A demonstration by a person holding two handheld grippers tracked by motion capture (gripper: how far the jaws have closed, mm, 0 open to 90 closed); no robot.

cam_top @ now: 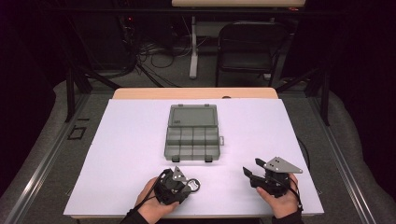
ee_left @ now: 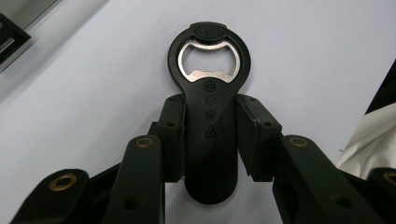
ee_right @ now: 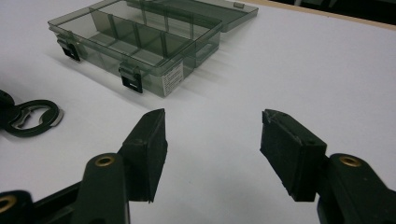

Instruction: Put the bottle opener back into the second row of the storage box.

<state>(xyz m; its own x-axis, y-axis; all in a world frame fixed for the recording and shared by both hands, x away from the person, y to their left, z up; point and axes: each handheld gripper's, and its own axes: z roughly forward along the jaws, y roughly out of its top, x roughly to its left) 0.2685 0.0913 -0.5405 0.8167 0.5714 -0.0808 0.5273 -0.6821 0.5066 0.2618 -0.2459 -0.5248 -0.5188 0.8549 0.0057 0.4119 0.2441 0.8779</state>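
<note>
From above: a person's two hands rest at the near edge of a white worktop (cam_top: pixel 121 140), the left gripper (cam_top: pixel 183 184) clamped on a black bottle opener (cam_top: pixel 192 185), the right gripper (cam_top: pixel 250 173) well apart to the right and holding nothing; an open, smoke-grey compartment box (cam_top: pixel 192 134) sits farther back at the middle

Left gripper view: both fingers (ee_left: pixel 172 135) press the sides of the opener's handle, its metal-lined ring pointing forward over the worktop; the grasp looks secure, so the pick-up step seems done

Right gripper view: fingers (ee_right: pixel 148 148) spread wide and empty, facing the box (ee_right: pixel 154 56), with the opener's ring (ee_right: pixel 33 117) at far left; the likely next move, judging by the layout, is carrying the opener forward to one of the box's empty compartments, which calls for lining up its length with a slot
</note>
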